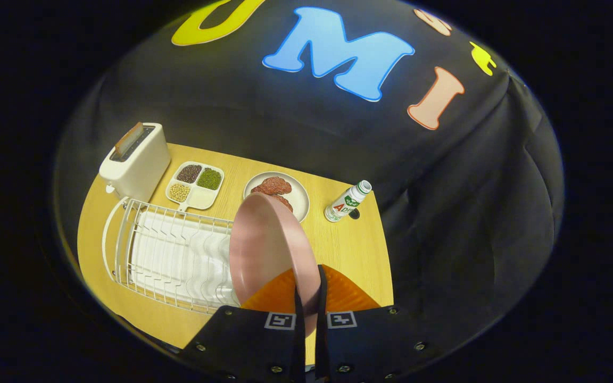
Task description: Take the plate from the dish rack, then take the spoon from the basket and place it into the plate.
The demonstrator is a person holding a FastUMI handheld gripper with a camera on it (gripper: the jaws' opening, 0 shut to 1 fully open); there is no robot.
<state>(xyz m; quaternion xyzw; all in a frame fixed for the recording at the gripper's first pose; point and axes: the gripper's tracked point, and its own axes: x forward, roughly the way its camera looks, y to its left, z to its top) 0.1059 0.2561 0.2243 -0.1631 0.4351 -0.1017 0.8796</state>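
A: Light falls from above onto the wooden table (349, 250), which reads bright and evenly lit; the cloth wall beyond goes dim toward its far right.

B: Shadows?

A: Short, soft ones beside the bottle (347, 201) and toaster (135, 159). Mild sheen on the pink plate (266, 250), no hard glare.

B: Distortion?

A: Strong fisheye: table edges bow, the dish rack (171, 255) curves. Focus sharp mid-scene; gripper (306, 298) fingers, closed on the plate's rim, slightly soft.
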